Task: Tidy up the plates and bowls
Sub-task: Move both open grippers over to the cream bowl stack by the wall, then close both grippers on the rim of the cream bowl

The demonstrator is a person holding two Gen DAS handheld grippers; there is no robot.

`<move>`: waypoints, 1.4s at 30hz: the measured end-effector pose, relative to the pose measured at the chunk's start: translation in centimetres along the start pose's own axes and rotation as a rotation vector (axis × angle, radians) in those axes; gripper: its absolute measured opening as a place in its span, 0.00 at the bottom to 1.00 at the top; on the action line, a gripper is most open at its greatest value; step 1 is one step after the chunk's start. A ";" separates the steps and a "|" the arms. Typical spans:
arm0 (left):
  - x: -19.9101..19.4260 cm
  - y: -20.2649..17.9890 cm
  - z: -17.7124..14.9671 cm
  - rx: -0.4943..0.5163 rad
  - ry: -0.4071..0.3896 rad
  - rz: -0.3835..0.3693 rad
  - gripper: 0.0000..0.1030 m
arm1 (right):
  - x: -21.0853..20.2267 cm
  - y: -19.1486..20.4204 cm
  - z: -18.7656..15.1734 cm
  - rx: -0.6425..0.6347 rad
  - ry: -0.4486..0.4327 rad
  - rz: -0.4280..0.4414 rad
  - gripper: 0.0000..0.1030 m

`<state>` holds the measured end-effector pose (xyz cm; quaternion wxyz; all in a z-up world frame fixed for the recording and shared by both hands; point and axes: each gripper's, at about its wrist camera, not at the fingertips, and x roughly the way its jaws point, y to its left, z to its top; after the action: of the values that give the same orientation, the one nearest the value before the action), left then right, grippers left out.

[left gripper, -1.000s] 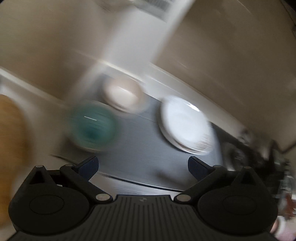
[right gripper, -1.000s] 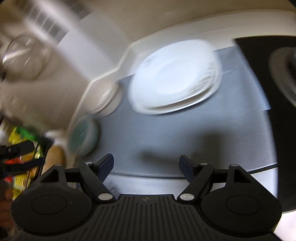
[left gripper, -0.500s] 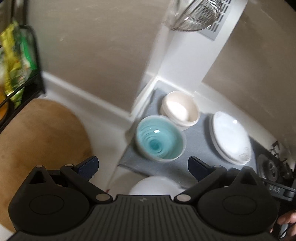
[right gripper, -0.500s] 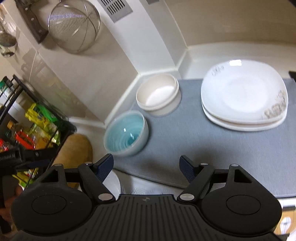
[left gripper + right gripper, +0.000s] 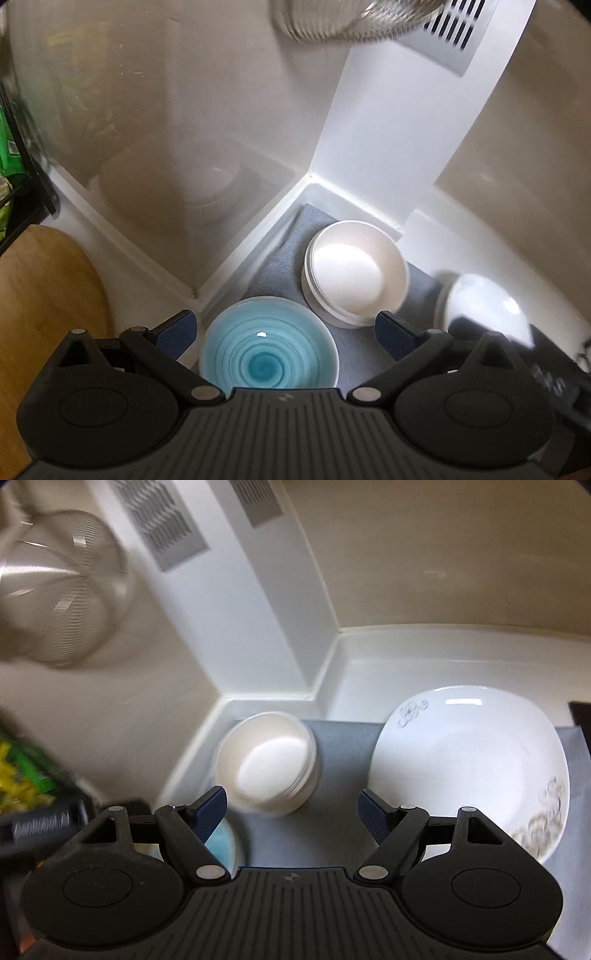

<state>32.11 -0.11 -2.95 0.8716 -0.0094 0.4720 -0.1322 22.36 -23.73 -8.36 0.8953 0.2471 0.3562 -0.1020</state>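
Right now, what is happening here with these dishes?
A person holds a gripper in each hand over a grey mat in a counter corner. Both are open and hold nothing. The left tool hovers over the blue bowl. The right tool points between the white bowl and the white plates. The dishes all sit apart on the mat; nothing is picked up yet.

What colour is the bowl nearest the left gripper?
Turquoise bowl with a spiral inside; clearest in the left wrist view.
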 end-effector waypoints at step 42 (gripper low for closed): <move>18.9 -1.2 4.9 -0.147 0.329 0.162 0.99 | 14.7 1.7 4.6 -0.386 0.192 -0.097 0.77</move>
<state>45.73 -6.32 -15.60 0.7873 -0.0133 0.6158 -0.0268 36.28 -24.77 -14.97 0.8820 0.0623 0.4643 -0.0507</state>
